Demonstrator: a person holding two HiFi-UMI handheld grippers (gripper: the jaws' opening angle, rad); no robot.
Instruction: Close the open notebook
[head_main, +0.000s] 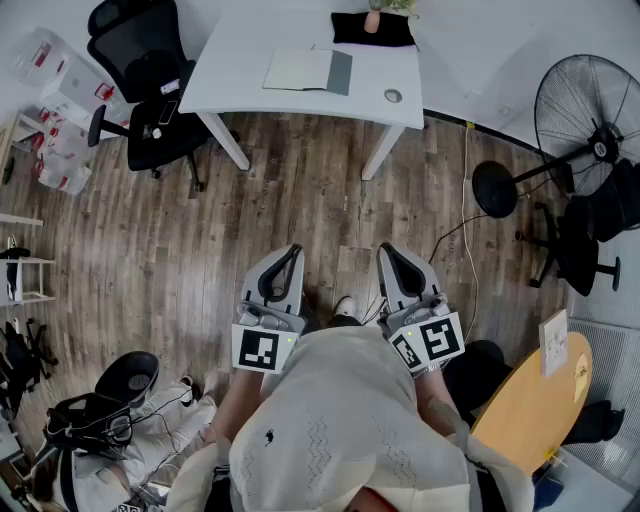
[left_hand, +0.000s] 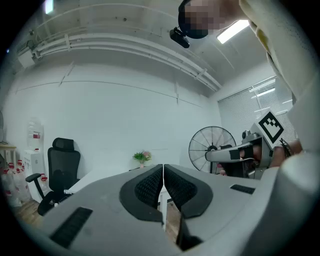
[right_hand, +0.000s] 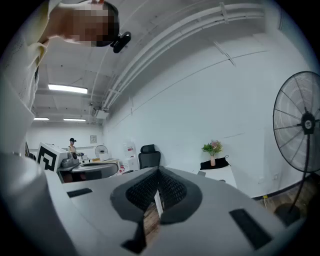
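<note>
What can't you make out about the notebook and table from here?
Notebook: head view, too small to read its pages; the gripper views see the table edge-on, so it doesn't show.
Potted plant: head view, top cut off by the upper edge.
Round object on the table: head view, too small to identify.

No word, brand or number is legible: the square markers on the left gripper (head_main: 290, 252) and right gripper (head_main: 390, 250) show only black-and-white patterns, and the red labels on the far-left plastic boxes (head_main: 62, 95) are too small to read.
</note>
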